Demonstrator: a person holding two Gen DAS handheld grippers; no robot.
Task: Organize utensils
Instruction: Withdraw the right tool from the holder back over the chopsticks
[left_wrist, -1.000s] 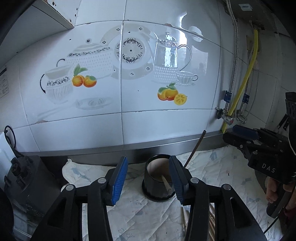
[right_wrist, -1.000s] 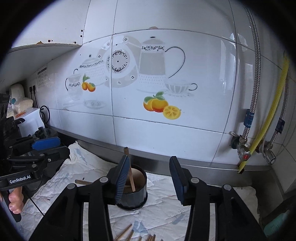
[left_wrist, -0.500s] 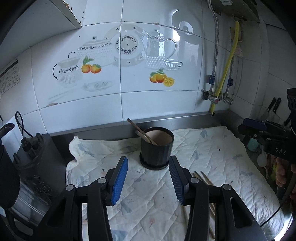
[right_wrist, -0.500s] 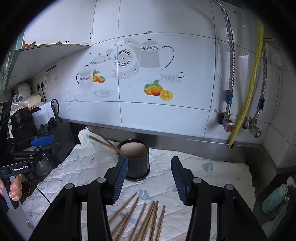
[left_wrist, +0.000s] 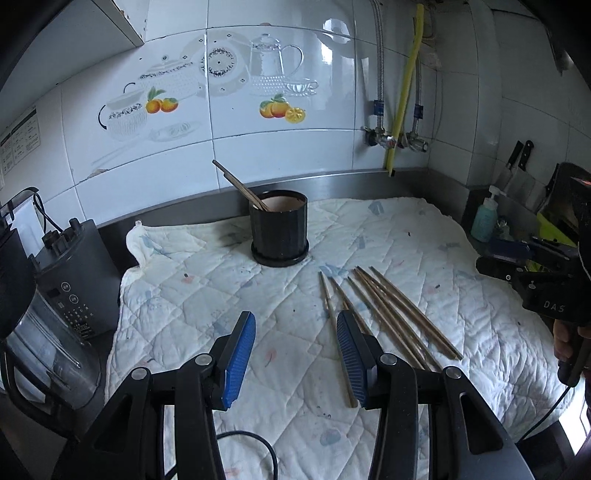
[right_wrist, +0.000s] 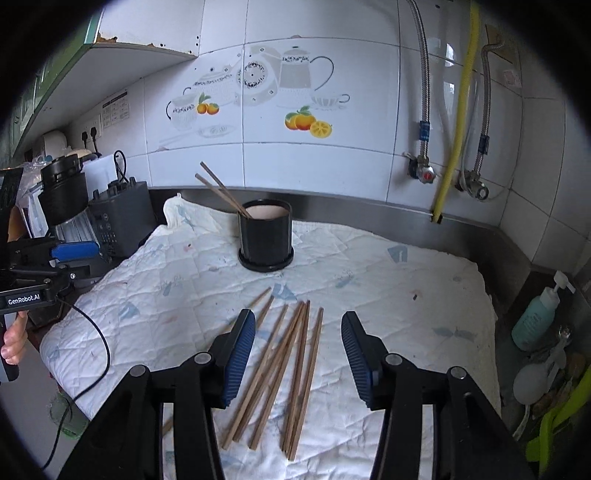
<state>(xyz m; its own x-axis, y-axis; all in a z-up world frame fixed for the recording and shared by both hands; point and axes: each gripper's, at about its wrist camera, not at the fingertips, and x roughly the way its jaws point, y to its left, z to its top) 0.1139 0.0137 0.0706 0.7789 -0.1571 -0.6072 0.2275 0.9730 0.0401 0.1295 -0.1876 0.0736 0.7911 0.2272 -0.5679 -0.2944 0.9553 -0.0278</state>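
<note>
- Black holder (right_wrist: 265, 238) at 12 o'clock on quilted cloth (right_wrist: 388, 295): contains two chopsticks (right_wrist: 218, 190) leaning toward 10 o'clock.
- Loose chopsticks (right_wrist: 284, 365): flat at 6 o'clock of holder.
- Left gripper (left_wrist: 295, 354) and right gripper (right_wrist: 297, 356): jaws apart, empty.

This is a home kitchen. The white wall tiles (left_wrist: 280, 147) carry printed teapots, cups and oranges, and a yellow gas hose (right_wrist: 456, 122) with braided metal pipes and valves runs down the wall. A steel-edged counter (right_wrist: 369, 210) bears a quilted cloth (left_wrist: 221, 280). A blender (left_wrist: 66, 295) stands at the left; knives (left_wrist: 519, 160) hang and a soap pump bottle (right_wrist: 537, 314) stands at the right.
</note>
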